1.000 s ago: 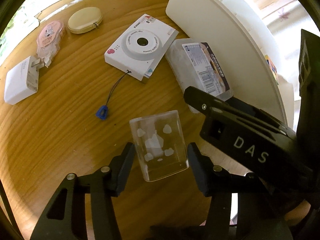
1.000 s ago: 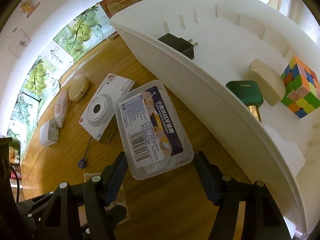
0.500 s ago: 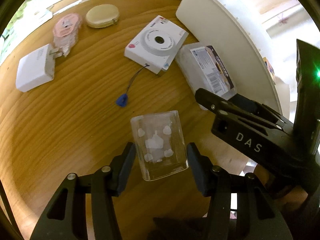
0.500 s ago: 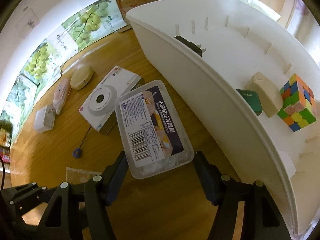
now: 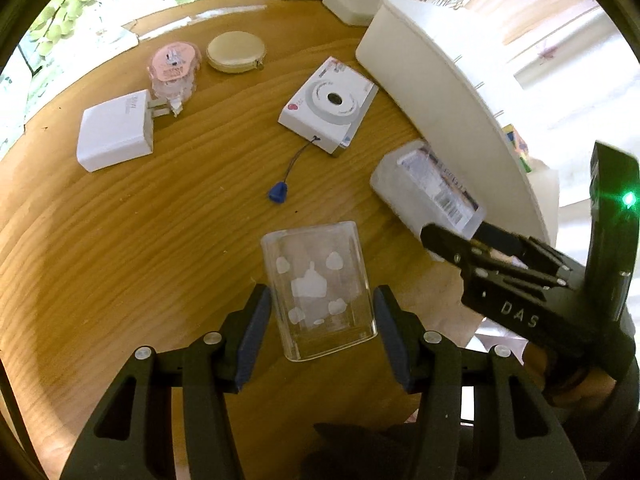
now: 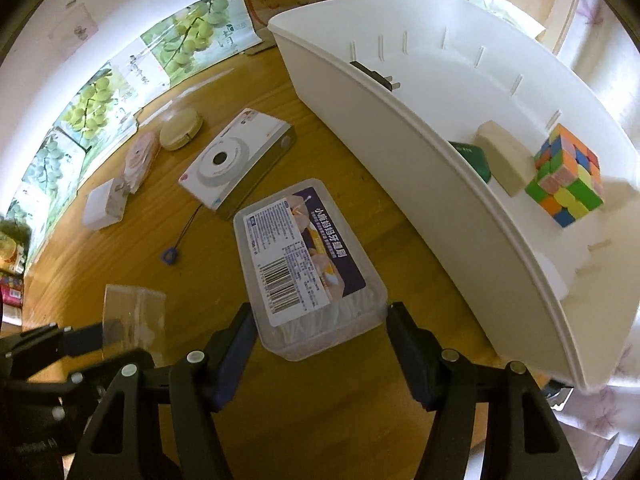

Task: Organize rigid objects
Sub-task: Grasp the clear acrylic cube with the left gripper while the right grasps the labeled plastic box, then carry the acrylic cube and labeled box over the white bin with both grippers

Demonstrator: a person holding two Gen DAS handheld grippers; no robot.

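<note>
A clear glass block [image 5: 320, 292] with a frosted thumbs-up figure inside sits between the pads of my left gripper [image 5: 320, 320], which is shut on it above the wooden table [image 5: 140, 248]. My right gripper [image 6: 320, 344] is shut on the near end of a clear plastic box [image 6: 304, 256] with a barcode label, held just left of the white curved bin [image 6: 440, 184]. The bin holds a colour cube [image 6: 568, 176], a beige block [image 6: 504, 156], a green item [image 6: 472, 156] and a black plug [image 6: 372, 74].
On the table lie a white camera [image 5: 328, 104] with a cord and blue tag [image 5: 277, 193], a white charger [image 5: 116, 136], a pink tape dispenser [image 5: 172, 66] and a beige round case [image 5: 236, 51]. The table's edge runs close below both grippers.
Both grippers have risen a little with their objects still held. In the left view the table items have slid right and shrunk; the bin wall looks lower in the right view.
</note>
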